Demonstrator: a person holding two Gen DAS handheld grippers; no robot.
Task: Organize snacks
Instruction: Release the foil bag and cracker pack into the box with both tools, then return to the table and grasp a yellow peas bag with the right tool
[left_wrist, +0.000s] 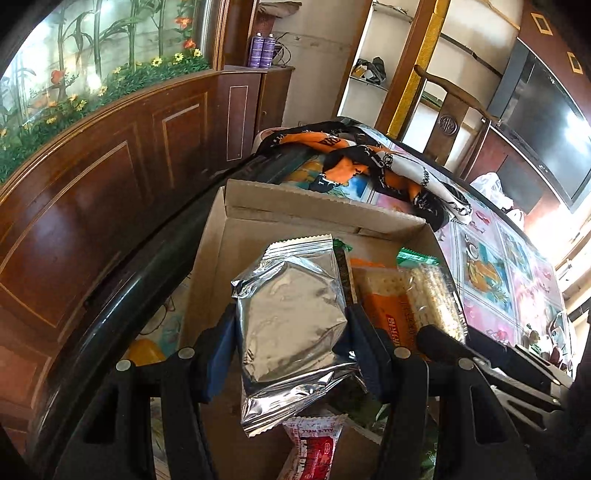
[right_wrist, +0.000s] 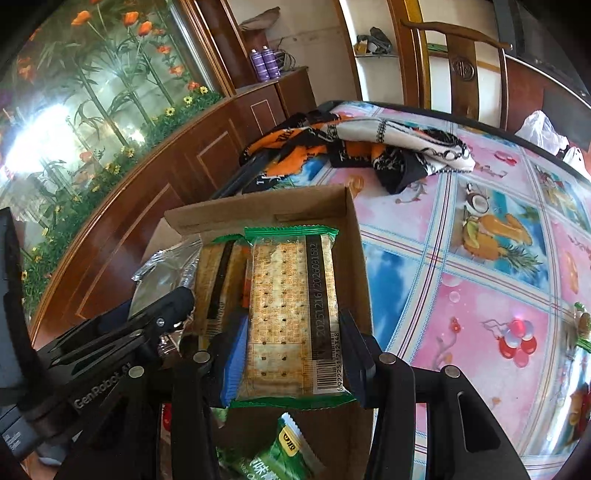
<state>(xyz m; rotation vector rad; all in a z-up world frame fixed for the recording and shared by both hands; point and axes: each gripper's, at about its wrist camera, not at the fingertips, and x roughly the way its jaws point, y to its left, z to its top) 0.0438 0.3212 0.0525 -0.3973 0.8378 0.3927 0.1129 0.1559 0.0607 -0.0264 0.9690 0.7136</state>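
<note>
My left gripper (left_wrist: 291, 332) is shut on a silver foil snack packet (left_wrist: 291, 325), held over the cardboard box (left_wrist: 295, 206). My right gripper (right_wrist: 291, 350) is shut on a green-edged cracker packet (right_wrist: 291, 317), also over the cardboard box (right_wrist: 354, 236), at its right side. A second cracker packet (right_wrist: 218, 284) stands next to it in the box. The left gripper (right_wrist: 147, 325) with the foil packet (right_wrist: 162, 273) shows at the left of the right wrist view. The right gripper's finger (left_wrist: 443, 339) and the cracker packets (left_wrist: 417, 295) appear right of the foil. A red sachet (left_wrist: 314, 446) and a green packet (right_wrist: 273, 454) lie lower in the box.
The box stands on a table with a pink and blue patterned cloth (right_wrist: 480, 295). A black, orange and white scarf (right_wrist: 369, 147) lies beyond the box. A wooden chair (right_wrist: 461, 66) stands at the far edge. A wood-panelled cabinet (left_wrist: 110, 184) runs along the left.
</note>
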